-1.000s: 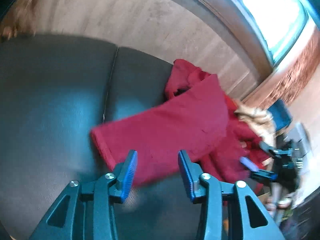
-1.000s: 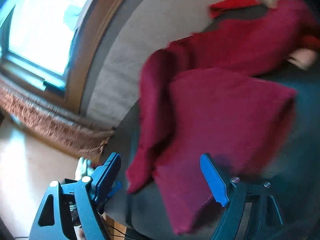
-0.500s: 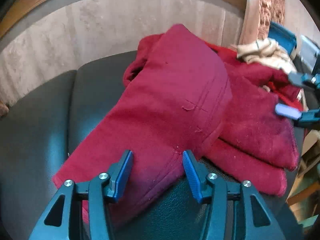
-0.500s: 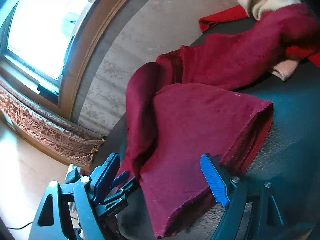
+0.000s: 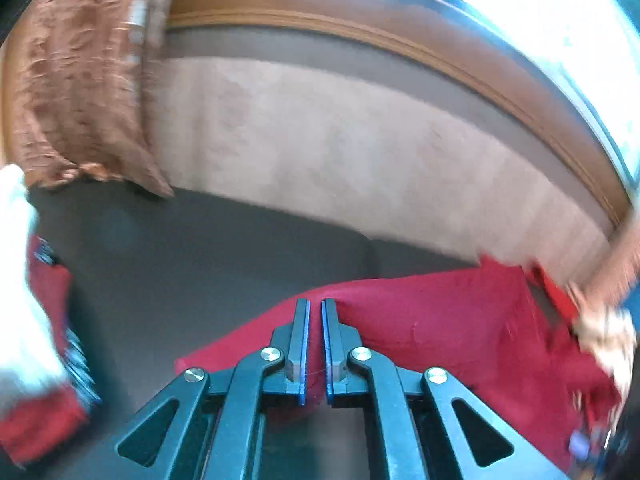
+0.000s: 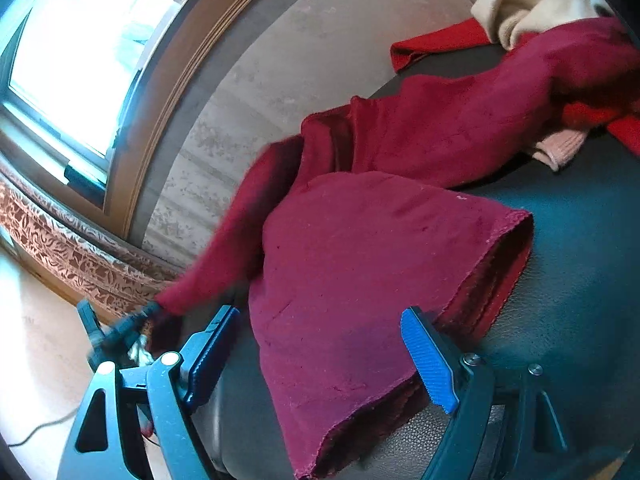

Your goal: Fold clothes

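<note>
Your left gripper (image 5: 315,344) has its jaws brought almost together, and dark red cloth shows in the narrow slit between the blue pads, so it seems clenched on the edge of the red garment (image 5: 440,312); the picture is blurred, so I cannot be fully sure of the grasp. In the right wrist view this same gripper (image 6: 116,332) appears at the far end of a long red sleeve (image 6: 228,256), which stretches from the garment's body down to it.

Your right gripper (image 6: 332,352) stands wide and released. The folded lower part of the garment lies between its fingers (image 6: 430,360), but the pads do not press on it.

The garment lies spread on the dark couch seat (image 6: 580,264). Beyond the garment, at its far end, rest a cream cloth (image 6: 524,4) and a brighter red piece (image 6: 440,42). Behind the couch are the beige wall (image 5: 340,140) and the window (image 6: 80,48).
</note>
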The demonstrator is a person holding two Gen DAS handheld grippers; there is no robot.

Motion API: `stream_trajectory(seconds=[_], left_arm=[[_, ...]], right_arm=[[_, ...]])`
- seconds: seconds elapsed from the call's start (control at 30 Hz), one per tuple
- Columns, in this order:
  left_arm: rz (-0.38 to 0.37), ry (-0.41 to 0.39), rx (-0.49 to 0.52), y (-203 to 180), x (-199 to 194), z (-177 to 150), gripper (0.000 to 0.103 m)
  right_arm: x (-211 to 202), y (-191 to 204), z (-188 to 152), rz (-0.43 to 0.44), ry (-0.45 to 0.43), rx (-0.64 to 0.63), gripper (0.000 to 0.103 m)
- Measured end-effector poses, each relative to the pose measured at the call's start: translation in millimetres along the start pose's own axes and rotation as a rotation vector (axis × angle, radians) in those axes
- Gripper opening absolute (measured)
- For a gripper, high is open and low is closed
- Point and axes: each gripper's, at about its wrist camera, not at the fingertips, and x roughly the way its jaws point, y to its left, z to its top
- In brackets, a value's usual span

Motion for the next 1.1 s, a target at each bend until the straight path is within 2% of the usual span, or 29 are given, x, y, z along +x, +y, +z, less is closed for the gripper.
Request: stream_trajectory(seconds=[0.1, 0.17, 0.23, 0.27, 0.33, 0.4, 0.47, 0.57, 0.7, 0.77, 0.83, 0.93, 1.1], left_arm=[[0.119, 0.030, -0.015, 29.2, 20.6, 40.3, 0.005], [0.188, 0.055, -0.041, 48.0, 35.1, 62.1, 0.009], [0.207, 0.102, -0.139, 67.0, 52.7, 65.8, 0.020], [0.195, 0.138, -0.212, 79.4, 59.8, 64.4, 0.022], [0.172, 0.161, -0.330, 97.1, 59.8, 53.9, 0.024], [0.108, 0.141, -0.357, 93.9, 49.9, 38.5, 0.024], [-0.062, 0.165, -0.306, 60.3, 36.1, 9.9, 0.025], [-0.335, 0.257, -0.197, -8.8, 32.1, -36.5, 0.027], [-0.586, 0.401, -0.086, -102.1, 42.8, -105.1, 0.027], [-0.697, 0.471, -0.085, -141.5, 54.2, -138.0, 0.028], [-0.756, 0.531, -0.142, -163.7, 67.8, -163.1, 0.035], [-0.760, 0.543, -0.202, -175.9, 77.8, -181.2, 0.036], [-0.770, 0.513, -0.323, -180.8, 87.6, -173.4, 0.046]], right_arm=[[0.8, 4.0, -0.5, -0.013, 0.005, -0.008, 0.084], [0.6, 7.2, -0.2, -0.022, 0.004, -0.014, 0.084], [0.3, 9.3, 0.1, -0.034, 0.005, -0.021, 0.085], [0.2, 9.9, 0.1, -0.038, 0.008, -0.023, 0.085], [0.0, 10.5, 0.0, -0.049, 0.015, -0.027, 0.086], [-0.2, 10.2, 0.1, -0.060, 0.016, -0.025, 0.086], [0.8, 8.7, 1.1, -0.071, 0.019, -0.016, 0.086], [2.4, 8.6, 2.2, -0.069, 0.021, 0.002, 0.086], [0.6, 11.1, -1.1, -0.063, 0.022, 0.008, 0.088], [-2.1, 11.1, -3.8, -0.059, 0.020, 0.010, 0.088], [-5.0, 9.9, -6.2, -0.052, 0.016, 0.017, 0.089], [-8.3, 5.1, -9.0, -0.043, 0.012, 0.029, 0.089], [-7.1, -6.3, -12.8, -0.032, 0.013, 0.059, 0.090]])
